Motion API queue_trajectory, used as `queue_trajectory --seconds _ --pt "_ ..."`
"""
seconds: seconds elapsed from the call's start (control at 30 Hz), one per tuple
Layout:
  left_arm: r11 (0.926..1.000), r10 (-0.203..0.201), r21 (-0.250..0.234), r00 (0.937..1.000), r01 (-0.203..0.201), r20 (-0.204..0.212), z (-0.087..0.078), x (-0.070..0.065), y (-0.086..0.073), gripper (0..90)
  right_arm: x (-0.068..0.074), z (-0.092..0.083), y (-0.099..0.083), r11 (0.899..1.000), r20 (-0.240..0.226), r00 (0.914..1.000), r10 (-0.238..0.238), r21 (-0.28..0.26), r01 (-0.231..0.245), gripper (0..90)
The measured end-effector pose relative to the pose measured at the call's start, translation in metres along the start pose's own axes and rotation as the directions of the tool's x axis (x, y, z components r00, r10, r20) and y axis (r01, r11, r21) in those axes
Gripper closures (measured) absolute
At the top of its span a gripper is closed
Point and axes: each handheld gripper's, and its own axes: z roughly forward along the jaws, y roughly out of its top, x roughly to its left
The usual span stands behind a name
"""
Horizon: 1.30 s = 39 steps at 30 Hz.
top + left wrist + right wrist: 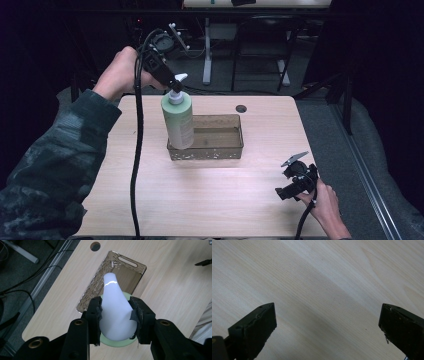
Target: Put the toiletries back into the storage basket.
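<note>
- At the left end of the clear brown tray [220, 150], a pale green pump bottle [178, 122] stands upright on the light wooden table [200, 200].
- The left gripper [117, 315] has its jaws clamped on the bottle's white pump head [115, 305] from above.
- Near the table's right front corner, the right gripper [287, 192] hangs low over bare wood, jaws spread wide and holding nothing.

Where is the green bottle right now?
In the high view the green bottle stands upright at the left end of the brown tray, mid-table, with the left tool clamped on its white pump top.
</note>
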Motion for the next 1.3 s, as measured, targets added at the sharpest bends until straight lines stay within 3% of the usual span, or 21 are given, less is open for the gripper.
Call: queue_trajectory --seconds 1.3 --pt "0.9979 -0.062 -0.019 0.997 0.061 -0.047 0.017 0.021 0.01 63.0 0.0 0.0 0.0 1.0 -0.003 1.0 0.0 0.001 0.0 1.1"
